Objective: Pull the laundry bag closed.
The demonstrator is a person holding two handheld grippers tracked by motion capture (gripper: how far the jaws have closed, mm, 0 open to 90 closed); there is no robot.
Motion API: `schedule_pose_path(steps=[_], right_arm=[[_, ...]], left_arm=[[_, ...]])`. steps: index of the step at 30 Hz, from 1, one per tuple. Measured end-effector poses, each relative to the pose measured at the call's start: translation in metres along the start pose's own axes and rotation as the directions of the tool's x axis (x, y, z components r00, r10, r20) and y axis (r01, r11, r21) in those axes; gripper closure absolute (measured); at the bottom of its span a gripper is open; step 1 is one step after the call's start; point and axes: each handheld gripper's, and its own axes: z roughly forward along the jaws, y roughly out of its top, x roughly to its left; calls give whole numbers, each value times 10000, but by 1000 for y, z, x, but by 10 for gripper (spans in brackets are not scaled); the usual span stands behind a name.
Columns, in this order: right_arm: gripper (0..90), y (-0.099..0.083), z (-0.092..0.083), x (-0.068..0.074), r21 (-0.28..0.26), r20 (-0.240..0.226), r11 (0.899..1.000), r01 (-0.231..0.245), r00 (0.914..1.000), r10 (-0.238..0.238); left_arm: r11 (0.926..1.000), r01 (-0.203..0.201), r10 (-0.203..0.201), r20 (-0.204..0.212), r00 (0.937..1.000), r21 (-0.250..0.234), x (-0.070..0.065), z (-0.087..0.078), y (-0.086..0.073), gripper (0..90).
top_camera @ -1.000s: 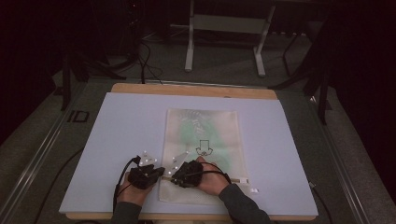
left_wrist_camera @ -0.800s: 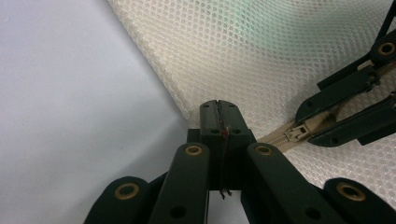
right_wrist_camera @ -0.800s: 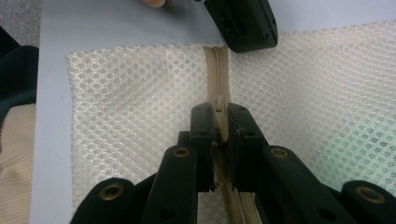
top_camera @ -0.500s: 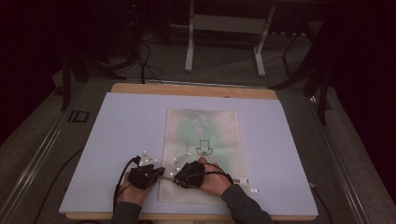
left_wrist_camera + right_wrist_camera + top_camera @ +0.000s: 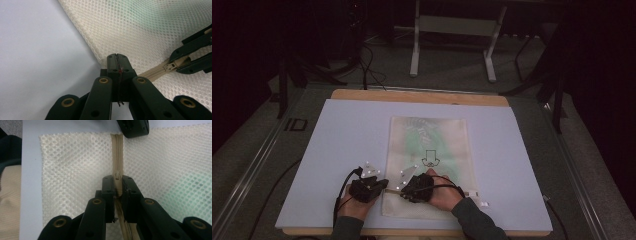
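Dim workshop surroundings frame a wooden table point(image 5: 422, 96) covered by a pale lavender-grey mat point(image 5: 337, 150). Beyond the table's far edge, a metal stand point(image 5: 452, 30) sits on grey floor, with dark cables trailing nearby.

A cream mesh laundry bag point(image 5: 432, 145) lies flat on the mat, its long side running away from the person. Something green shows faintly through the mesh, and a black arrow mark point(image 5: 430, 158) sits near the bag's middle. A beige zipper point(image 5: 117, 155) runs across the bag close to its near edge.

Left gripper point(image 5: 117, 60): jaws fully closed, pressed together on the bag's near-left corner at the zipper's end. In the high view this gripper point(image 5: 384, 186) sits just off the bag's left edge, held by the left hand point(image 5: 354, 205).

Right gripper point(image 5: 117, 185): jaws narrow, clamped on the zipper pull point(image 5: 172, 66), which sits on the zipper track between the two tips. In the high view this gripper point(image 5: 403, 190) lies over the bag's near-left part, a short way along the zipper from the left gripper, held by the right hand point(image 5: 439, 192) in a dark sleeve point(image 5: 477, 222).

The two grippers face each other along the zipper line, near but apart. A small white tag point(image 5: 484, 204) lies on the mat just off the bag's near-right corner.
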Motion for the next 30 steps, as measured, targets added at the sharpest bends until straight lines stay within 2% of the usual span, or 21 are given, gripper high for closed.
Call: schedule_pose_path(steps=[30], right_arm=[[822,-21,-20,4,354,279,9994,-30,9996,21]], left_arm=[[10000,20,-20,-22,10000,24,0,0,0,895]])
